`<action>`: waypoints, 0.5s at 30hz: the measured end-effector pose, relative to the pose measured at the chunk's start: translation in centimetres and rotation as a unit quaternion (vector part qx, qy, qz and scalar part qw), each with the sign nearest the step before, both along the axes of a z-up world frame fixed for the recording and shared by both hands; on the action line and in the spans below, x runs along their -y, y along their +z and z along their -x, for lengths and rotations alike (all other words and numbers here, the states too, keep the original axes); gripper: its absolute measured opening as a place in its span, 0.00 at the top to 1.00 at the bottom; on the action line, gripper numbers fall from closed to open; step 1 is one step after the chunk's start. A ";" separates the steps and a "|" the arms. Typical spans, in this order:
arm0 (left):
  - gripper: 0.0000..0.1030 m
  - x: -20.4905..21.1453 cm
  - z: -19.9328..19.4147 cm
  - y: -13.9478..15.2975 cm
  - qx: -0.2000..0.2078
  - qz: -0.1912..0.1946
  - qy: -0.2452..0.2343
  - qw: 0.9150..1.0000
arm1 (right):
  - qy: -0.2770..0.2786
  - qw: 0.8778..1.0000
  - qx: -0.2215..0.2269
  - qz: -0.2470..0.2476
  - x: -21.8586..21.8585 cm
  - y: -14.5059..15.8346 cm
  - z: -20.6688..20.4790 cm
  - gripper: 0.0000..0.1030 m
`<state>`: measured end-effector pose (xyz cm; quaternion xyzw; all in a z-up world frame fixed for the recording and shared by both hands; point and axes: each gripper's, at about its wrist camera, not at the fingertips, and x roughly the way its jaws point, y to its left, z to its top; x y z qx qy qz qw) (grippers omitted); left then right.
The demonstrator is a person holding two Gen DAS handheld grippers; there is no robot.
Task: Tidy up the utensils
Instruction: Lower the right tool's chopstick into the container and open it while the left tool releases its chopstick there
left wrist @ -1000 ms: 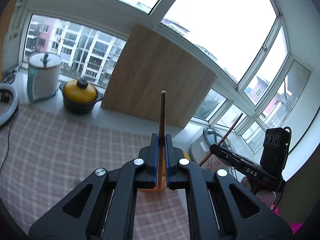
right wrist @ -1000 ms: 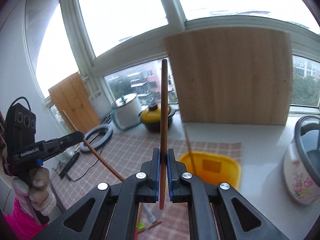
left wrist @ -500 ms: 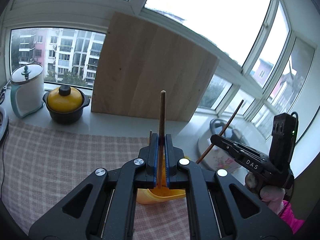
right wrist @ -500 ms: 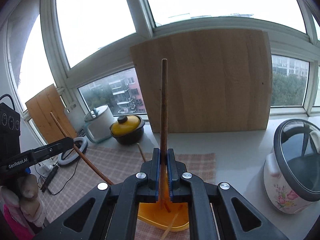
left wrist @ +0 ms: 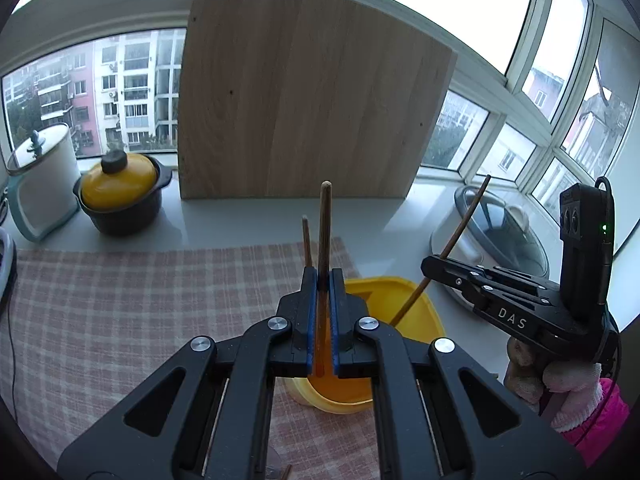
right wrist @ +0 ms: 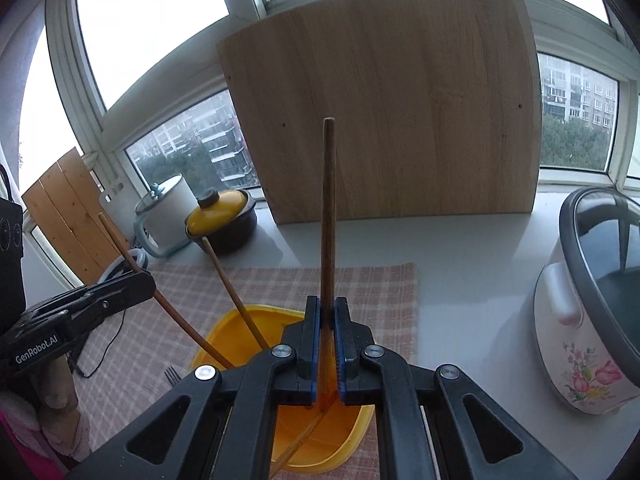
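A checked cloth (left wrist: 120,304) carries a yellow tub (right wrist: 224,340). Above it, the left gripper (left wrist: 322,280) and right gripper (right wrist: 328,308) each pinch an upright chopstick (left wrist: 324,232), with a loose chopstick (right wrist: 234,296) leaning toward eleven o'clock.

Rice cooker (right wrist: 592,320) crowds container (right wrist: 224,332) (right side).

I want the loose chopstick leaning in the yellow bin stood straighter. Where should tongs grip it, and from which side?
Grip the loose chopstick on its bare upper shaft, above the rim of the yellow bin, probably coming down from above with the tongs closing across the thin shaft. Its lower end is down inside the bin, so only the slanted top is free.
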<state>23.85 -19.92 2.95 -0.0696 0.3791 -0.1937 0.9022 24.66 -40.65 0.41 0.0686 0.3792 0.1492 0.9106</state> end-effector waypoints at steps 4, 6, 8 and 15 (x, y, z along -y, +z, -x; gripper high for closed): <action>0.97 0.4 -0.2 -0.9 -0.007 -0.002 -0.005 1.000 | -0.001 1.000 -0.008 -0.002 0.2 -0.7 0.0 0.96; 0.97 0.5 -0.3 -1.4 -0.013 -0.001 -0.007 1.000 | -0.001 1.000 -0.012 0.000 0.0 -0.9 0.1 0.96; 0.97 0.6 -0.4 -1.8 -0.018 -0.001 -0.009 1.000 | 0.001 1.000 -0.014 0.003 -0.1 -1.1 0.2 0.96; 0.97 0.3 -0.4 -2.2 -0.031 0.006 -0.019 0.999 | 0.006 1.000 -0.016 0.005 -0.4 -1.2 0.6 0.96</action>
